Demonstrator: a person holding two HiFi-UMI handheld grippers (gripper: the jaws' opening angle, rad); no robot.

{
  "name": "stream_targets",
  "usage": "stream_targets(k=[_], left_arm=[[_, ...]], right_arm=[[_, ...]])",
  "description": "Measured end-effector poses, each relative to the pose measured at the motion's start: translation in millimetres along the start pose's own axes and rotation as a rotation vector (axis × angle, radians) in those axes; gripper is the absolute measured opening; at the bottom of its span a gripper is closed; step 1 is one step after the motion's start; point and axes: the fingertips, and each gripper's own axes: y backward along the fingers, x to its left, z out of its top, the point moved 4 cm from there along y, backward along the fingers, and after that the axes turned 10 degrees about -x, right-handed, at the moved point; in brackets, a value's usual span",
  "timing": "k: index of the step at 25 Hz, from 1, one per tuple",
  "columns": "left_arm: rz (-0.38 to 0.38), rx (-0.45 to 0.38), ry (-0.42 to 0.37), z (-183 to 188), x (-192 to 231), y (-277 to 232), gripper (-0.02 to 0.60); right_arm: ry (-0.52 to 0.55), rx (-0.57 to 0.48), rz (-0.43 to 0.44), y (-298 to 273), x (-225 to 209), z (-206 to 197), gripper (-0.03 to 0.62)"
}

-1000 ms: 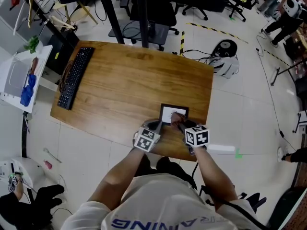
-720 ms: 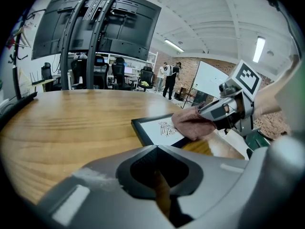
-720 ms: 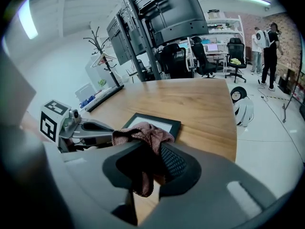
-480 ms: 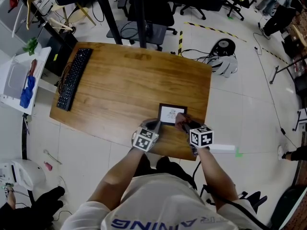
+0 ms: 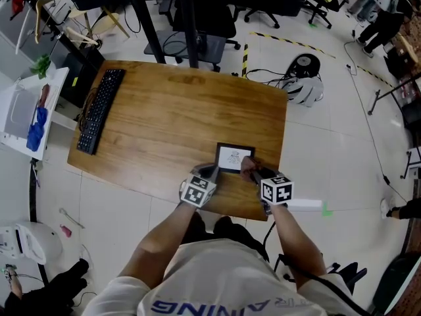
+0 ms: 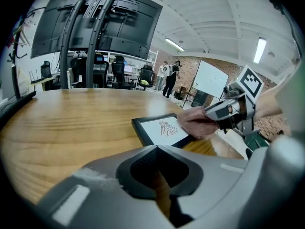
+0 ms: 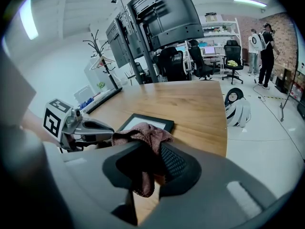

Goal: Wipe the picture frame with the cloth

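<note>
The picture frame (image 5: 235, 157) is lying on the tabletop (image 5: 164, 120) near its front edge, the keyboard (image 5: 100, 108) sitting well apart at the left end. The cloth (image 6: 198, 124) is resting on the frame's right side, the left hand-held gripper (image 5: 212, 172) just beside its left.

Picture frame (image 5: 235, 157): one
Cloth (image 7: 143, 133): one
Grippers: two, the left gripper (image 5: 212, 173) and the right gripper (image 5: 251, 173)
Marker cubes (image 5: 197, 193): two, one per gripper
Table (image 5: 171, 117): one
Keyboard (image 5: 100, 109): one
People standing at the back (image 6: 165, 73): two

wooden table (image 5: 164, 120) | keyboard (image 5: 100, 110) at left edge | office chair (image 5: 214, 18) beyond
</note>
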Motion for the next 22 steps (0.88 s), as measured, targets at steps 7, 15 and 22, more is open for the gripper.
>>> stream_targets(k=[7,15,22], left_arm=[[0.028,-0.109,-0.014,35.0,9.8,9.3,0.005],[0.122,-0.32,-0.052,120.9,35.6,40.5,0.003],[0.167,-0.533,-0.15,214.7,34.7,77.9,0.003]], right_arm=[[0.027,-0.122,-0.014,13.4,3.6,28.7,0.087],[0.061,-0.35,-0.088,51.1,-2.6,91.3,0.086],[0.095,-0.579,-0.168,101.9,-3.0,160.5,0.086]])
